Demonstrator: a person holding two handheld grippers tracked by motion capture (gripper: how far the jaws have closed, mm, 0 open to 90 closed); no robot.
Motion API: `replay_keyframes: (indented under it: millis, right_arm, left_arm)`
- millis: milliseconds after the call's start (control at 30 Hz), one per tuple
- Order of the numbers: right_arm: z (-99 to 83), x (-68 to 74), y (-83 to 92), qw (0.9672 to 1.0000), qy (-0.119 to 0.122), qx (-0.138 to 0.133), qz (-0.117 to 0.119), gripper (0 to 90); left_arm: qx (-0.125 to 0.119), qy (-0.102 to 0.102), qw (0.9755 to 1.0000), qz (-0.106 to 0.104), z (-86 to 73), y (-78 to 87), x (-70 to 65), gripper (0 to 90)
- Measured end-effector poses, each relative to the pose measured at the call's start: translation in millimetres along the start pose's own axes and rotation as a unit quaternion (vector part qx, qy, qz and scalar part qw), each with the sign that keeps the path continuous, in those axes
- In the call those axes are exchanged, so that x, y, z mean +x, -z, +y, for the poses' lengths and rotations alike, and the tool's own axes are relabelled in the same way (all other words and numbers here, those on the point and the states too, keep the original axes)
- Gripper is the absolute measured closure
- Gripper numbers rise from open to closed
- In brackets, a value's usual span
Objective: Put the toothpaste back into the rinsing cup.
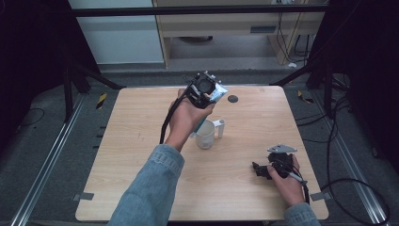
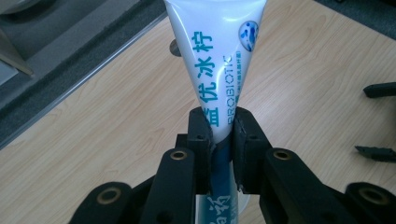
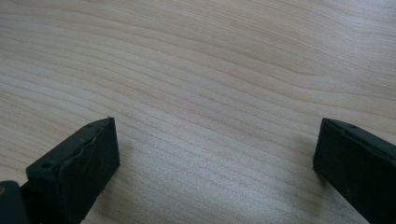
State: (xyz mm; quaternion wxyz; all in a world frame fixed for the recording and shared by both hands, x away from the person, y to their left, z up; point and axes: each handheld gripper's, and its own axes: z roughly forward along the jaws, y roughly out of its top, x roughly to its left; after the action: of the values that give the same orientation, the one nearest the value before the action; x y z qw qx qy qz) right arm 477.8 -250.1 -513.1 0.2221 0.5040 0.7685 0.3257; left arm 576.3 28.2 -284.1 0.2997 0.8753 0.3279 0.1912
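While left gripper [image 2: 223, 140] pinches toothpaste tube [image 2: 215, 51] above white mug [image 1: 205, 135], probably mid-insertion; next: lower, release. Right gripper [image 3: 215, 163] spread wide, idle on table [image 1: 141, 141].

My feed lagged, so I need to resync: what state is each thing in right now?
Left gripper: shut on the tube, raised above the cup.
Tube: held by the jaws, off the table.
Cup: upright on the table.
Right gripper: open, holding nothing, low over the table.

We see a light wooden table [image 1: 141, 155] on grey carpeted floor [image 1: 28, 155], metal floor rails [image 1: 47, 162] either side, and pale cabinets [image 1: 235, 28] beyond a black bar [image 1: 188, 10].
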Motion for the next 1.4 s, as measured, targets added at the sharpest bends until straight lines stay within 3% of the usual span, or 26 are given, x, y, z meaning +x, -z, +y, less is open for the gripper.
replay_keyframes:
  millis: [400, 700, 933, 1200, 1333, 1400]
  right_arm:
    - [0.0, 0.1, 0.1, 1.0000, 0.000, 0.000, -0.001, 0.6]
    - [0.1, 0.4, 0.1, 1.0000, -0.003, 0.000, 0.000, 0.6]
    - [0.2, 0.8, 0.3, 1.0000, -0.007, 0.001, 0.001, 0.6]
    - [0.2, 0.8, 0.3, 1.0000, -0.007, 0.001, 0.001, 0.6]
    - [0.3, 0.9, 0.4, 1.0000, -0.007, 0.002, 0.002, 0.6]
    - [0.3, 0.9, 0.5, 1.0000, -0.007, 0.002, 0.002, 0.6]
  left_arm:
    - [-0.047, 0.002, 0.9988, 0.014, 8.8, -1.9, -11.5, 78.8]
    - [-0.105, 0.020, 0.9939, 0.028, 9.7, -6.5, -9.1, 78.8]
    - [-0.117, 0.013, 0.9923, 0.038, 7.8, -11.0, -10.6, 78.8]
    - [-0.151, 0.027, 0.9875, 0.036, 1.5, -11.8, -11.0, 78.8]
    - [-0.153, 0.022, 0.9874, 0.035, -3.0, -12.7, -11.4, 78.7]
    - [-0.163, 0.030, 0.9857, 0.029, -6.6, -12.4, -9.8, 78.8]
